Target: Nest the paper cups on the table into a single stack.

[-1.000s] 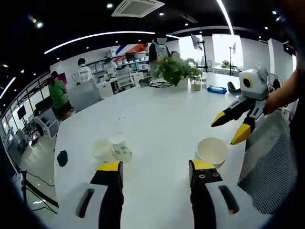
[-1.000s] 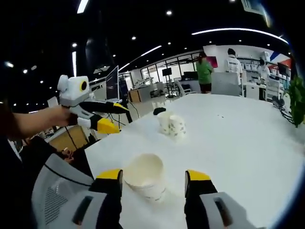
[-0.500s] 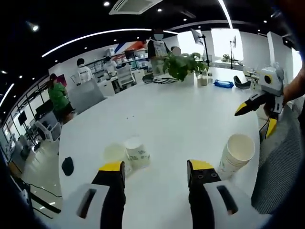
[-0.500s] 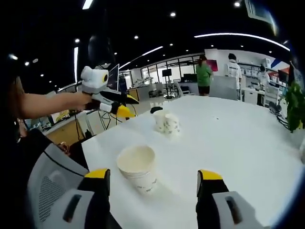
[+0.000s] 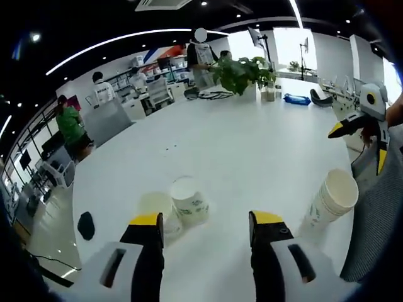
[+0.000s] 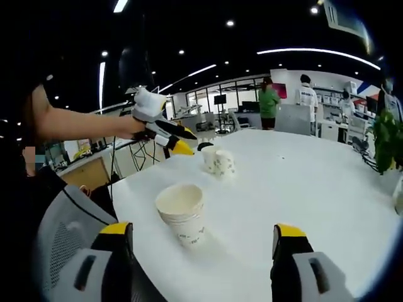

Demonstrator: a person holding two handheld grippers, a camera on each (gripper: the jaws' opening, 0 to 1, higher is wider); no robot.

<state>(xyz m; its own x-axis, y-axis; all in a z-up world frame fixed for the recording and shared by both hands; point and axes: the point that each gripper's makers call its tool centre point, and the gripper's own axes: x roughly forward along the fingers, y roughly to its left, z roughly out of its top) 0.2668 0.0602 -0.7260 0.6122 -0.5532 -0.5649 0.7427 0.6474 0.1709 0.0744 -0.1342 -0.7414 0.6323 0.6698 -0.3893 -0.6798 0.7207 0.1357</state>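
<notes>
A: Where are the paper cups sitting, and why split like that?

B: In the left gripper view a pair of paper cups [image 5: 179, 206] is standing just ahead of the left hand-held gripper [image 5: 204, 221], the two touching side by side on the white bench [image 5: 252, 145]. Off to the right a short stack of paper cups [image 5: 332, 201] is standing near the bench edge. So I'm judging the nesting as partly done, with the pair waiting to join the stack

A: And the grippers?

B: The left one is showing its yellow-tipped jaws apart with nothing between them, and it is pointing at the pair, which suits a pick of one cup. In the right gripper view the right hand-held gripper [image 6: 204, 236] is also standing wide apart and empty, with the stack in front of it and slightly left

A: Why is the right one hanging back there?

B: Probably to steady the stack or receive the next cup; that is my guess. A chair back [image 6: 63, 233] is sitting close to that bench edge, so a nudged stack could be tipping off

A: Anything else on the bench?

B: A potted plant [image 5: 239, 72] is standing at the far end, well apart from the cups
</notes>
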